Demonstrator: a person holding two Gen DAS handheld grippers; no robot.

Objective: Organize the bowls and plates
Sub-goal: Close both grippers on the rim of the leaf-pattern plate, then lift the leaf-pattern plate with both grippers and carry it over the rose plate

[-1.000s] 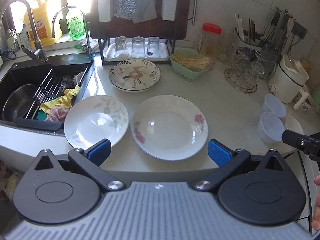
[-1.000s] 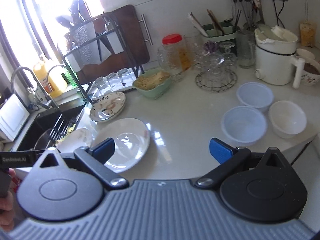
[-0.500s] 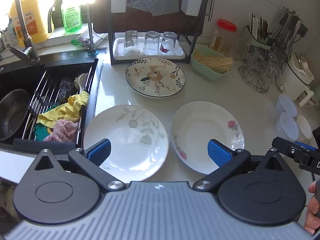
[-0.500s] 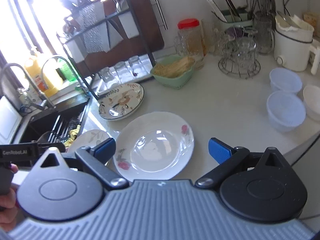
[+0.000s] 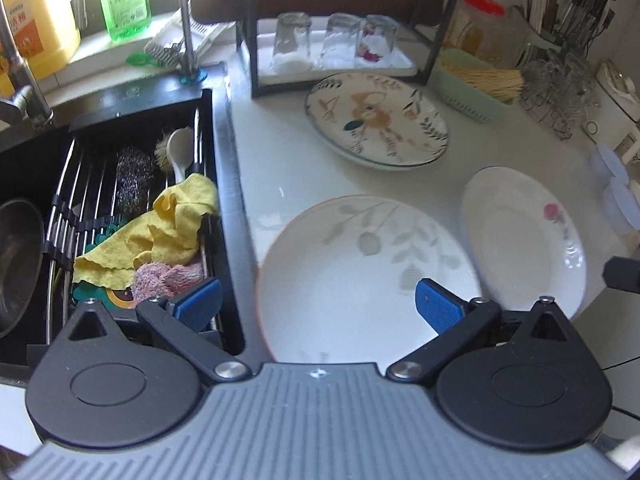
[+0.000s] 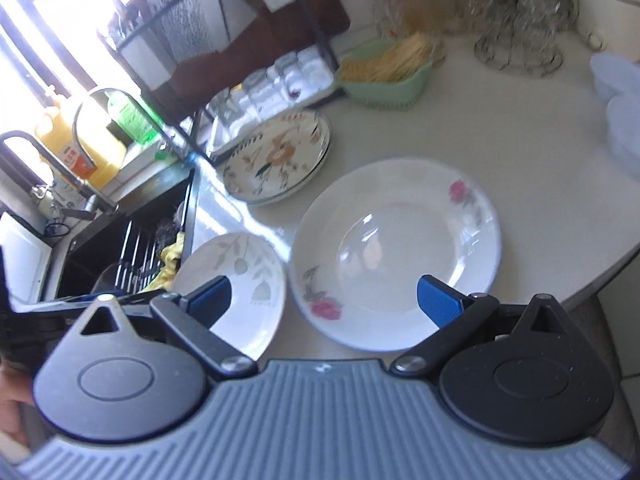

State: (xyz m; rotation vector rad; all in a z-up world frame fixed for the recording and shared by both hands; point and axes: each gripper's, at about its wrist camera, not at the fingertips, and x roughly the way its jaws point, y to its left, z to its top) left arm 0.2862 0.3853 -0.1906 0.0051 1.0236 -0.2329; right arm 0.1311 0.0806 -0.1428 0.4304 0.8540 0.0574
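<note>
Poised low over the counter's front edge, left gripper point(image 5: 318, 302) spread wide and empty, blue pads straddling the near rim of the leaf-print plate point(image 5: 360, 276), one pad hanging over the sink point(image 5: 120, 128) side. Alongside, right gripper point(image 6: 324, 298) likewise released and holding nothing, aimed at the near rim of the rose-print plate point(image 6: 396, 252). Both plates lying flat on the white countertop point(image 6: 480, 128), just beside each other, edges close enough that contact cannot be ruled out. Judged to be the approach stage, no dish yet lifted. Next move likely calling for one pad slid under a rim and the other over it, then a firm pinch before any lift, glazed china looking slick and apt to tip. Farther back, the patterned floral plates point(image 5: 376, 120), seemingly a stack of two, resting near the glass rack point(image 5: 340, 40) as a probable stacking spot. At the far right, pale bowls point(image 5: 620, 200), blurred and cut off at the frame edge, waiting well apart from the plates
</note>
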